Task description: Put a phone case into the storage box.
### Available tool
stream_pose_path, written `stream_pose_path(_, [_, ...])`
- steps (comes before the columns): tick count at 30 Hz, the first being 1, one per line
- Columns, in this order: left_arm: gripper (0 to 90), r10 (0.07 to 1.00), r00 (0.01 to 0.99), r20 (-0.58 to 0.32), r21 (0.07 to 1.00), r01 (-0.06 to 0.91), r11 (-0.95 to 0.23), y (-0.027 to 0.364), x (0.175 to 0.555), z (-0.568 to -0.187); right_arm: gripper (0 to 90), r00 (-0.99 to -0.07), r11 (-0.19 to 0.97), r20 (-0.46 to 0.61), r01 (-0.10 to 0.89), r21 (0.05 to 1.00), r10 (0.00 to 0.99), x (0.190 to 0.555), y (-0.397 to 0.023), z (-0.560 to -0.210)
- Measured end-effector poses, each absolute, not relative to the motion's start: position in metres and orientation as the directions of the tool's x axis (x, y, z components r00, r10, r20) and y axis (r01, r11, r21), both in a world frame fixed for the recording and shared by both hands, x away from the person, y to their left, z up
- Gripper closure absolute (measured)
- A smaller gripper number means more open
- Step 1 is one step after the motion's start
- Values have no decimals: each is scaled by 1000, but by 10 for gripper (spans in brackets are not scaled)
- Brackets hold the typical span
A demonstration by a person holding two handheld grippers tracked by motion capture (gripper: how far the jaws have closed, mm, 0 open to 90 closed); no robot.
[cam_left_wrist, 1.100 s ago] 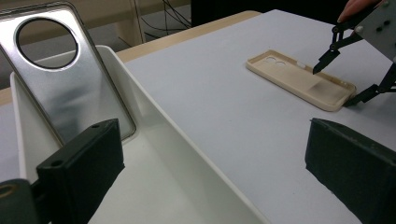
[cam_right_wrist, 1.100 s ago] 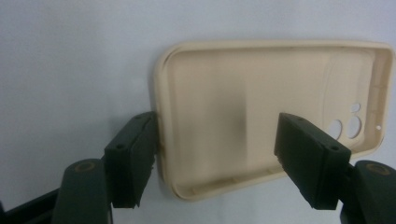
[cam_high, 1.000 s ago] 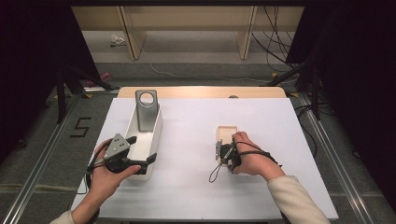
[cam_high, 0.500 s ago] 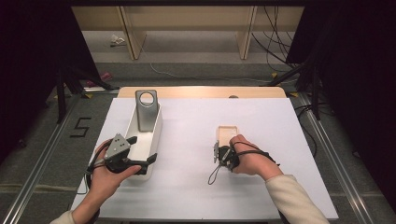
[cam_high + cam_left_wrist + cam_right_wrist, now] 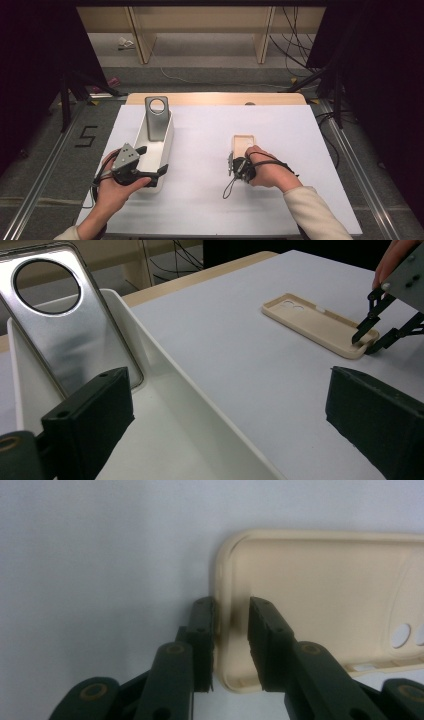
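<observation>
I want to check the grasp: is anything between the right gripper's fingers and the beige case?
Nothing visible. The right gripper has been closing; its fingers straddle the end wall of the case, one outside, one inside.

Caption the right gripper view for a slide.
Right gripper jaws, just closing, straddle the end wall of a beige phone case on the white table.

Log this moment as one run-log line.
right gripper: fingers closing over beige phone case rim | left gripper: open at white tray
</observation>
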State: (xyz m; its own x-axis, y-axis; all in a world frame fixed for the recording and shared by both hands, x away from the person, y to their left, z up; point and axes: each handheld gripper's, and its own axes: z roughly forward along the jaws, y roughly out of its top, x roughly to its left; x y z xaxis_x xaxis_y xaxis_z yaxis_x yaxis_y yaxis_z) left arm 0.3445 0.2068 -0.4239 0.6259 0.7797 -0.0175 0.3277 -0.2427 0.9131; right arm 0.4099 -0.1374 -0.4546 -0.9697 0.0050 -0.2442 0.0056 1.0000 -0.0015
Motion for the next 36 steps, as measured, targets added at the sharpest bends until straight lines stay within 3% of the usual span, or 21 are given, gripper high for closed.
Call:
stream_pose_path(17, [50,779,627,-16,913,327,-244,207,344,-424,835,-976,1000,-218,9,4,10,409,-136,-454])
stream_pose_path(36, [60,777,630,-15,913,325,-246,206,344,-424,855,-976,1000,-217,-6,-5,-7,408,-136,-454])
